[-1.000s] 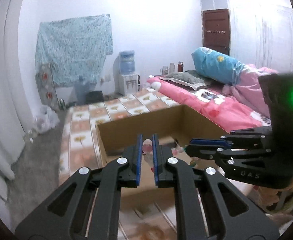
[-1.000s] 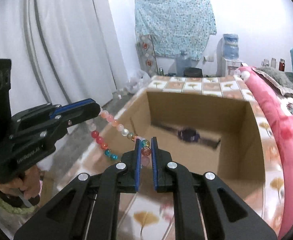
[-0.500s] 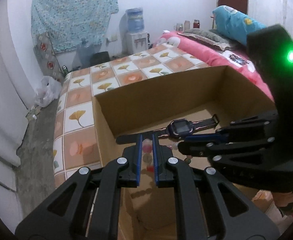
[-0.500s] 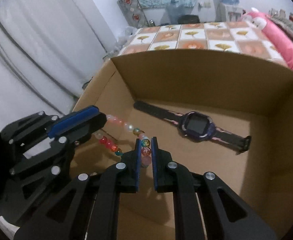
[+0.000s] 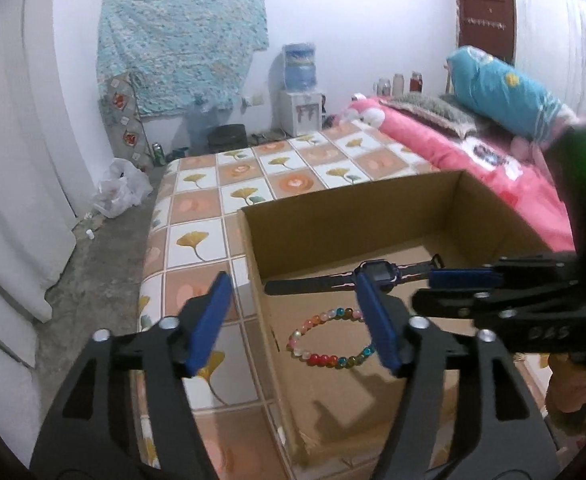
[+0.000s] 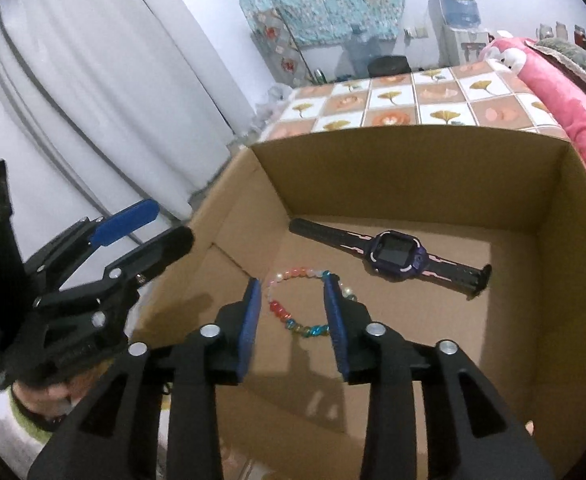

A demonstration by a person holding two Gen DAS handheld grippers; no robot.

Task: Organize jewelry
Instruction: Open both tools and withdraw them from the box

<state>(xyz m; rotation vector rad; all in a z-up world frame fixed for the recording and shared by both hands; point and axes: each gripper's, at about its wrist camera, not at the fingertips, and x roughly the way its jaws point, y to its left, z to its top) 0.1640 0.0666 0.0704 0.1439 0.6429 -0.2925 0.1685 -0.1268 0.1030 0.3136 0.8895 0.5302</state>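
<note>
The bead bracelet point(image 6: 299, 304) lies free on the cardboard box point(image 6: 413, 168) floor just beside the purple watch point(image 6: 397, 254), and above it your left gripper point(image 5: 293, 324) and right gripper point(image 6: 293, 320) have just been opening, nothing pinched.

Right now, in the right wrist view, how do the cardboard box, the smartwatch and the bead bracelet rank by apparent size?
Largest to smallest as they look here:
1. cardboard box, by far the largest.
2. smartwatch, its strap laid out flat and long.
3. bead bracelet, a small loop, partly hidden behind the right gripper fingers.
</note>
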